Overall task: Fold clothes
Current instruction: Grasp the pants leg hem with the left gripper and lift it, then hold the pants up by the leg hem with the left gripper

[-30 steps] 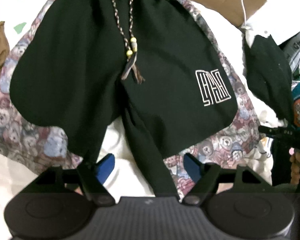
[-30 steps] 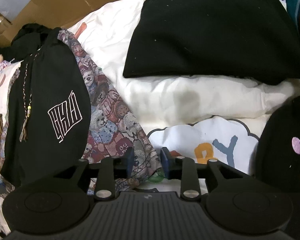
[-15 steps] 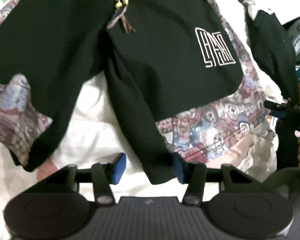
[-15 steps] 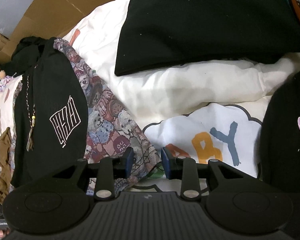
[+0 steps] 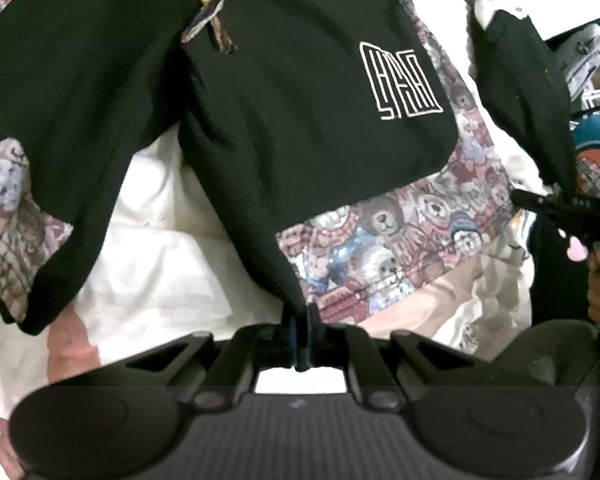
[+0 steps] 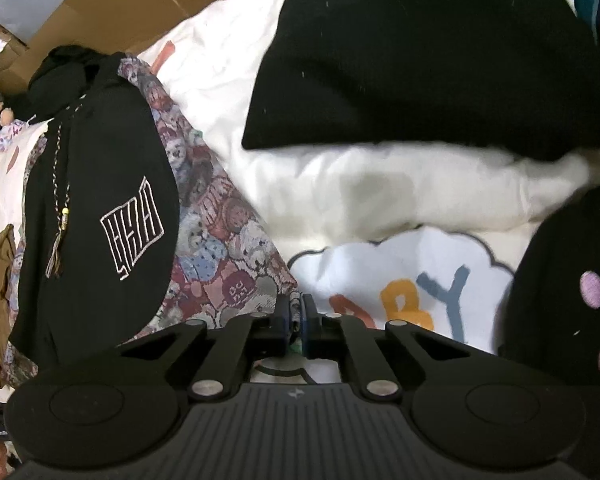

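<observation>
Black shorts [image 5: 292, 128] with a white embroidered emblem [image 5: 400, 80] and a beaded drawstring [image 5: 212, 8] were spread over a teddy-bear-patterned garment [image 5: 384, 236] on white bedding [image 5: 160, 248]. The left gripper [image 5: 300, 328] was clamped on the tip of a narrow black strip of the shorts, its jaws having just been closing around the cloth. The right gripper [image 6: 295, 320] was pinched shut on the near corner of the bear-patterned garment, its jaws likewise having just been closing. A black garment [image 6: 428, 60] and a white "BABY" print [image 6: 400, 284] were seen beyond it.
</observation>
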Motion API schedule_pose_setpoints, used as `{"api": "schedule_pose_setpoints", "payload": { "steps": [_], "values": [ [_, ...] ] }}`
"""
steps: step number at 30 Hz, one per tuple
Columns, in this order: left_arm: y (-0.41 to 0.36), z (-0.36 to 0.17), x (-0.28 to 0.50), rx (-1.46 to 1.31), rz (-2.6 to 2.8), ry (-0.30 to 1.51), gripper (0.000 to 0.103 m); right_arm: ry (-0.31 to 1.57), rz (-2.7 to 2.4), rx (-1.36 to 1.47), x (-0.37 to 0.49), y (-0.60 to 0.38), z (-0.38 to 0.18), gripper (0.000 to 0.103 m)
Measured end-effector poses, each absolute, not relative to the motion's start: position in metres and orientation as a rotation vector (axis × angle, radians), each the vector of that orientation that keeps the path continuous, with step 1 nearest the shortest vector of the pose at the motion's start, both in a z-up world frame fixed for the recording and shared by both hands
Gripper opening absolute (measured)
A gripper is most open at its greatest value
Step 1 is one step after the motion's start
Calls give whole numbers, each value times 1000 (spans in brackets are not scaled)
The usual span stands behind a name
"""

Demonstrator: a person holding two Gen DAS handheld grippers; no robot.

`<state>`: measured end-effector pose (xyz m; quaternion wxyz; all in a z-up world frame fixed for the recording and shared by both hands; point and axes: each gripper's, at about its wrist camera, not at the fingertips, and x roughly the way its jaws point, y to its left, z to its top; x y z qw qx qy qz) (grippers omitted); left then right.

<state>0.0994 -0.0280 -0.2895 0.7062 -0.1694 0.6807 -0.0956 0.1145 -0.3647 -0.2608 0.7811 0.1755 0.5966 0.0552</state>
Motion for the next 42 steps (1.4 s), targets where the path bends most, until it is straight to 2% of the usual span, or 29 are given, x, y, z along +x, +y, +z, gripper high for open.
{"api": "schedule_pose_setpoints", "payload": {
  "steps": [11,15,16,17,19,22,24,34,42],
  "values": [
    [-30,-295,93,-360,-239,1531,5,1288,86,333,115,-365,-245,2],
    [-22,-297,92,-391,-195,1510,13,1286,109,376,117,-363,-254,8],
    [-22,-296,92,-388,-192,1499,14,1285,116,383,117,-362,-255,17],
    [-22,-296,92,-380,-188,1492,14,1281,116,380,118,-361,-258,38],
    [-21,-299,92,-376,-181,1487,14,1274,92,366,118,-360,-263,59],
    [-22,-307,92,-390,-177,1493,13,1285,87,376,119,-360,-274,60],
    [-21,-306,93,-388,-186,1480,3,1298,93,388,120,-359,-283,60],
    [23,-282,122,-469,-97,1324,2,1289,121,418,123,-359,-291,61],
    [32,-281,123,-473,-79,1330,2,1320,193,449,121,-346,-295,60]
  ]
}}
